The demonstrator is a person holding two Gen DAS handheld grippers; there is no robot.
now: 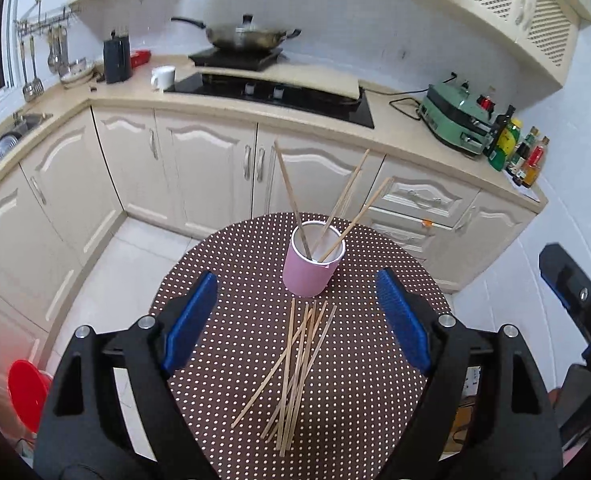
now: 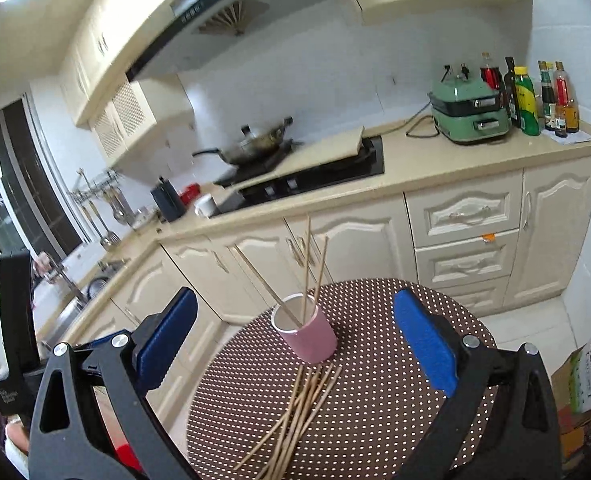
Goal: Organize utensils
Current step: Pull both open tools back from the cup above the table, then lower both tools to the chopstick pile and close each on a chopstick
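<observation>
Loose chopsticks (image 1: 295, 368) lie in a crossed fan at centre-bottom of the left wrist view, on the round polka-dot worktop (image 1: 375, 400), tips nearly at the base of the pink cup (image 1: 309, 272). The cup stands upright just above them in frame, with a few chopsticks already standing in it (image 1: 291, 196), leaning against the rim.

Left hand-held gripper (image 1: 295, 320): jaws wide apart, nothing between the pads, hanging above the pile. Right hand-held gripper (image 2: 295, 344): jaws fully apart, also empty; in its own view the cup and pile sit between the blue pads, but below them, not touched. Its body shows at the right edge of the left view.

My read on the step: go back down for the next stick.
- Pick from the outside of the fan; the lone stick angled to lower left looks least tangled.
- Close across a single shaft near its middle or upper third, so it tips upright easily.
- Sticks overlap, so I expect neighbours to drag. Lift slowly.
- Come in over the cup rim steeply, away from the leaning ones. The cup looks light and could tip if nudged.
- Use one gripper at a time so they don't collide over the pile.

Readable text: the cardboard box (image 2: 587, 376) at the right edge of the right wrist view carries large Chinese characters, "大米" legible, the rest unclear. The range hood (image 2: 191, 4) has a small label strip I can't read. Bottle labels on the counter are too small.
</observation>
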